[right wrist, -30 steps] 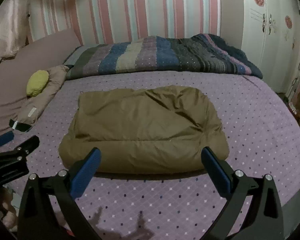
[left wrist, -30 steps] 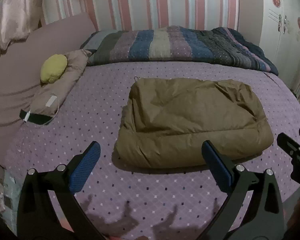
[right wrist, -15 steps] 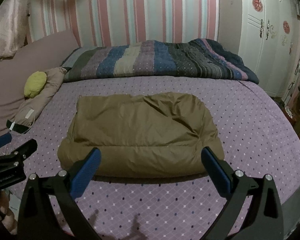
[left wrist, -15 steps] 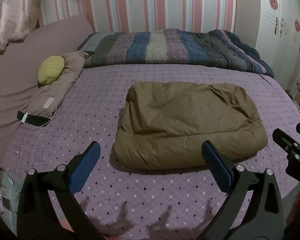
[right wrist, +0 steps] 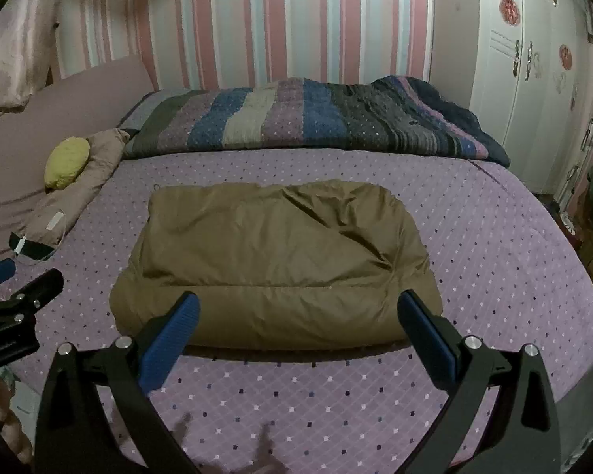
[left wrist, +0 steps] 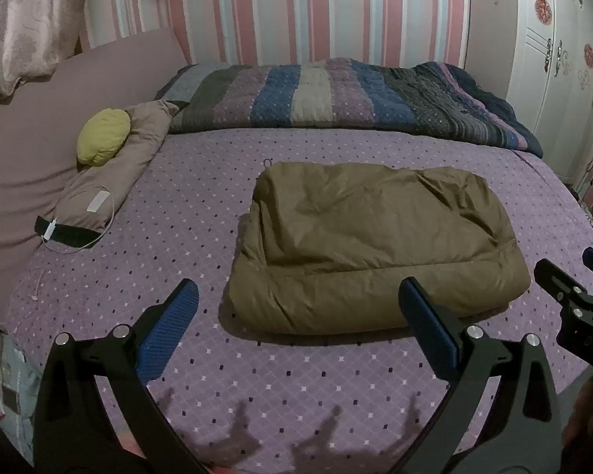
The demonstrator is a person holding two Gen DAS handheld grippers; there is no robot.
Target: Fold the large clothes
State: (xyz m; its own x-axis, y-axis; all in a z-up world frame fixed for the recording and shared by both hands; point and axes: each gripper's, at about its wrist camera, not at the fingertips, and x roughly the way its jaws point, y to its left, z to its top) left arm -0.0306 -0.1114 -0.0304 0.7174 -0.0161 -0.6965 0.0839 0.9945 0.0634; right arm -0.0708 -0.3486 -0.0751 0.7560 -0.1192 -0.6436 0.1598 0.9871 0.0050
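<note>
An olive-brown padded garment lies folded into a thick rectangle on the purple dotted bedspread; it also shows in the right wrist view. My left gripper is open and empty, held above the bed in front of the garment's near left part. My right gripper is open and empty, held in front of the garment's near edge. The right gripper's tip shows at the right edge of the left wrist view. The left gripper's tip shows at the left edge of the right wrist view.
A striped quilt lies bunched along the far side of the bed. A beige pillow with a yellow cushion on it sits at the left by the headboard. A white wardrobe stands at the right.
Both grippers have pulled back and risen a little from the folded garment, so it looks smaller and farther. Both stayed open. The garment has not moved.
</note>
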